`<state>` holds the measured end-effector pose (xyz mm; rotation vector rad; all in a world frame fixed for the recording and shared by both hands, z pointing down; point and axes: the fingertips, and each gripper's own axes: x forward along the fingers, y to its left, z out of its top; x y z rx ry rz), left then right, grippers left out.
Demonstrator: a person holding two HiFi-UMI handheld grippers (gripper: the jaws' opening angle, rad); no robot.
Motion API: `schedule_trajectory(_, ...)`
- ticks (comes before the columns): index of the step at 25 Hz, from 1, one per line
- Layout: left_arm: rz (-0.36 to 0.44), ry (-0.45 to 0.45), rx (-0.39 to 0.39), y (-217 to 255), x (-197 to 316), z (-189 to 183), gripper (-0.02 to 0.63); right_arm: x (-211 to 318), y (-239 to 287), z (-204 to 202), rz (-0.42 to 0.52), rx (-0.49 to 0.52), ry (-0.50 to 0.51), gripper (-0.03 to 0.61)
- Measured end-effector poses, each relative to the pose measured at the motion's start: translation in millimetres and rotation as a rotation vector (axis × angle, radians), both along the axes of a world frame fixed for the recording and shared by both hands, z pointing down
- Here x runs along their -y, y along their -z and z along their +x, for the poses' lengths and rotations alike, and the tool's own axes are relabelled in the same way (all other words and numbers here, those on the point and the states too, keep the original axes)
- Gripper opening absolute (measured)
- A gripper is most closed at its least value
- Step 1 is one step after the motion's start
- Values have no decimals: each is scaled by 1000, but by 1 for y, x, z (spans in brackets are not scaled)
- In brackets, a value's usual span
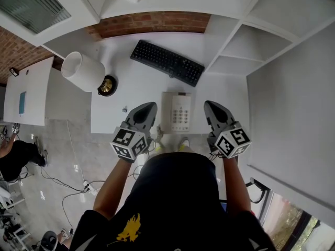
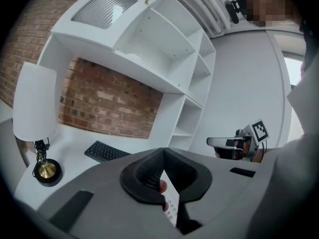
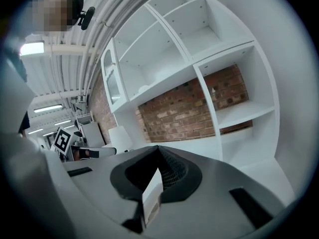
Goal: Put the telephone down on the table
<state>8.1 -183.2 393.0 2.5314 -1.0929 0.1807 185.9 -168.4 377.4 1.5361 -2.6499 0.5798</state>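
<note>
Left gripper: the grey two-jaw left gripper (image 1: pixel 149 107) with its marker cube is held above the near edge of the table; its jaws are closed tip to tip and grip nothing.
Right gripper: the matching grey right gripper (image 1: pixel 211 107) is level with the left one, with its jaws also closed on nothing.
Telephone: the white push-button desk telephone (image 1: pixel 180 112) lies flat on the table, between the two grippers and below them, touching neither. In the left gripper view its keypad (image 2: pixel 171 204) shows through the gap beneath the closed tips. In the right gripper view its pale edge (image 3: pixel 151 193) shows the same way.
Table: the white desk top (image 1: pixel 141 88) stretches ahead of both grippers.
Keyboard: a black computer keyboard (image 1: pixel 167 62) lies slantwise beyond the telephone, further from the grippers.
Lamp: a table lamp with a white cylindrical shade (image 1: pixel 82 71) and a round brass foot (image 1: pixel 107 86) stands ahead of the left gripper, on its outer side.
Shelving: white open shelves (image 1: pixel 246 41) rise ahead of the right gripper, on its outer side.
Wall: red brick wall (image 1: pixel 152 23) backs the desk, past the keyboard.
</note>
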Motion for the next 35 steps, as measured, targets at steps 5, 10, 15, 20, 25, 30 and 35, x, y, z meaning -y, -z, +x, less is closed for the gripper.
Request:
schedule_trajectory(5, 50, 45, 2, 18, 9, -18, 17, 3, 23, 3, 59, -11, -16, -3)
schedule_trajectory(10, 113, 74, -15, 45, 11, -32, 17, 3, 46, 6, 109, -19, -30, -3)
schedule_trajectory(15, 208, 91, -21, 86, 9, -32, 17, -2, 84, 13, 186, -25, -42, -3)
schedule_trajectory(20, 262, 98, -63, 118, 8, -35, 17, -1, 108, 13, 230, -16, -52, -3)
schedule_trajectory(25, 295, 106, -48, 131, 3, -40, 17, -4, 116, 15, 229, 1, -65, -3)
schedule_trajectory(30, 267, 109, -47, 122, -3, -38, 17, -12, 118, 13, 231, -14, -55, -3)
schedule_trajectory(35, 281, 93, -26, 119, -15, -32, 17, -15, 118, 4, 238, -65, -20, -3)
